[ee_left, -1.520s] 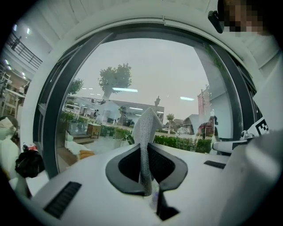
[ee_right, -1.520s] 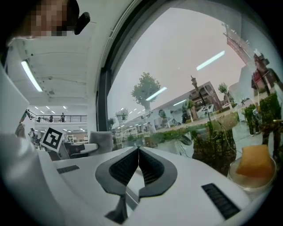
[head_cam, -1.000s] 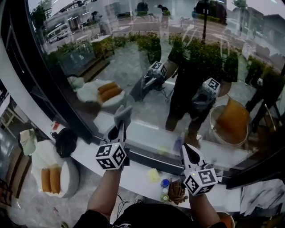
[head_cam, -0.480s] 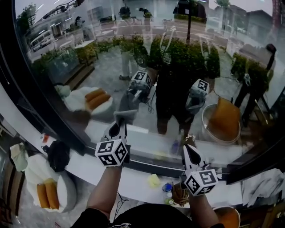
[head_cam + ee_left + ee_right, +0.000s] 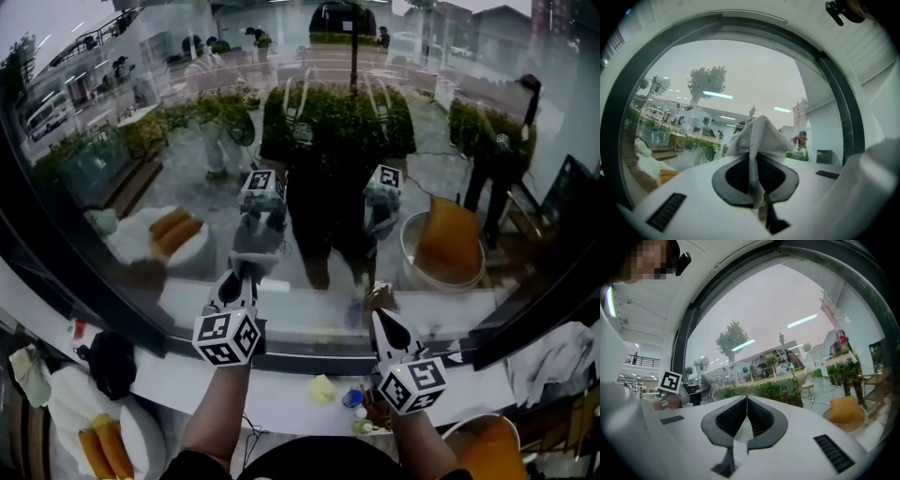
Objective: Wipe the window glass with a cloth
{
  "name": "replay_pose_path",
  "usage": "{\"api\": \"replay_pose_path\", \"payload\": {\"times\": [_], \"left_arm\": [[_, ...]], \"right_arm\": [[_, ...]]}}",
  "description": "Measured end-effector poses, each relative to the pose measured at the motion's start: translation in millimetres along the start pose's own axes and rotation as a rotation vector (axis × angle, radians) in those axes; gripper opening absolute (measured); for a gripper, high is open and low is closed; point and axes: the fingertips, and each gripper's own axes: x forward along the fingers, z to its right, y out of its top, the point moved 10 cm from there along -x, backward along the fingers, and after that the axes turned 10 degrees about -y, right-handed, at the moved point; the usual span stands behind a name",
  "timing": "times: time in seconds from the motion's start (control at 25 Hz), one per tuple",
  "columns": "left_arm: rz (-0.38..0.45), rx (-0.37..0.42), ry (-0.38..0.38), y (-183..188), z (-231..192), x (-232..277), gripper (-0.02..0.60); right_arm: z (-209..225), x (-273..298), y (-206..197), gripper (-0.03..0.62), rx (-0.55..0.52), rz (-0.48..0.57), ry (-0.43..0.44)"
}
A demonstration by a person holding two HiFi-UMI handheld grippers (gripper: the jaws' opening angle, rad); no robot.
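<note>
A grey mesh cloth (image 5: 255,246) lies pressed against the window glass (image 5: 187,112), low down near the frame. My left gripper (image 5: 244,274) is shut on it from below. In the left gripper view the cloth (image 5: 759,133) rises folded out of the closed jaws of the left gripper (image 5: 754,161), with the glass (image 5: 740,79) right behind it. My right gripper (image 5: 380,319) hovers to the right over the sill, shut and holding nothing. In the right gripper view the right gripper (image 5: 746,401) points at the glass (image 5: 764,310) with its jaws together. The glass mirrors both grippers.
A dark window frame (image 5: 309,352) and a white sill (image 5: 281,394) run below the glass. On the sill lie a small yellow item (image 5: 322,388) and small bottles (image 5: 356,408). A black object (image 5: 112,361) and a white seat with orange cushions (image 5: 103,441) sit at the lower left.
The head view has tilted up the window. The left gripper has carried the cloth a little higher on the glass. The right gripper stays shut beside it.
</note>
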Motion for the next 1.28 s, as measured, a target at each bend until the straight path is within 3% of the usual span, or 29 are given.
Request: {"api": "replay_pose_path", "payload": {"times": [0.68, 1.08, 1.28], "left_arm": [[-0.036, 0.051, -0.204, -8.0, 22.4, 8.4, 0.018], [-0.044, 0.052, -0.260, -20.7, 110.6, 46.5, 0.018], [-0.055, 0.042, -0.290, -24.5, 124.7, 51.1, 0.018]], "right_arm": [[-5.6, -40.9, -15.3, 0.028, 0.026, 0.050, -0.173], [69.5, -75.7, 0.4, 0.028, 0.029, 0.042, -0.214], [78.3, -81.1, 3.9, 0.028, 0.038, 0.040, -0.240]]}}
